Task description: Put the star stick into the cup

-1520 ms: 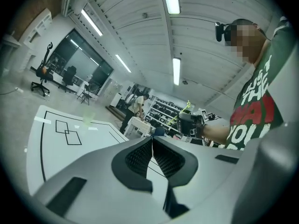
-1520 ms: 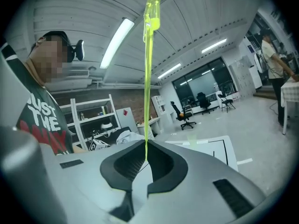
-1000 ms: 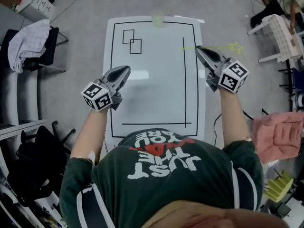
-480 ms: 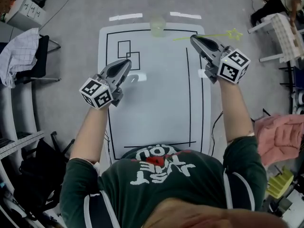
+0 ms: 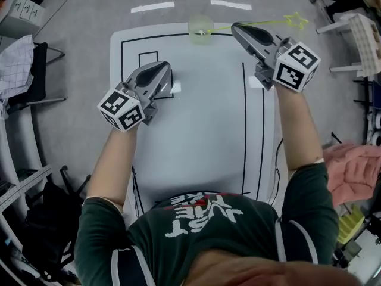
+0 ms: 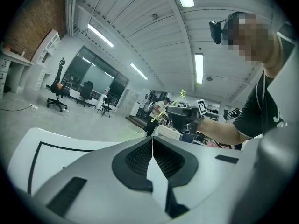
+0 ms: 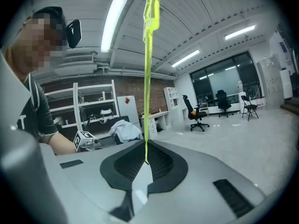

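In the right gripper view the star stick (image 7: 147,78) is cut off at the upper frame edge. In the head view it cannot be determined whether its thin left end touches the translucent cup (image 5: 201,27) at the far edge of the white, black-lined table (image 5: 202,118). The right gripper (image 5: 236,28) is clamped on the stick, the left gripper (image 5: 165,69) is closed on nothing, and "JUST THE" is legible upside down in the shirt print (image 5: 205,210).

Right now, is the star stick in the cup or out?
Out: the right gripper holds the star stick level, its tip near the cup.
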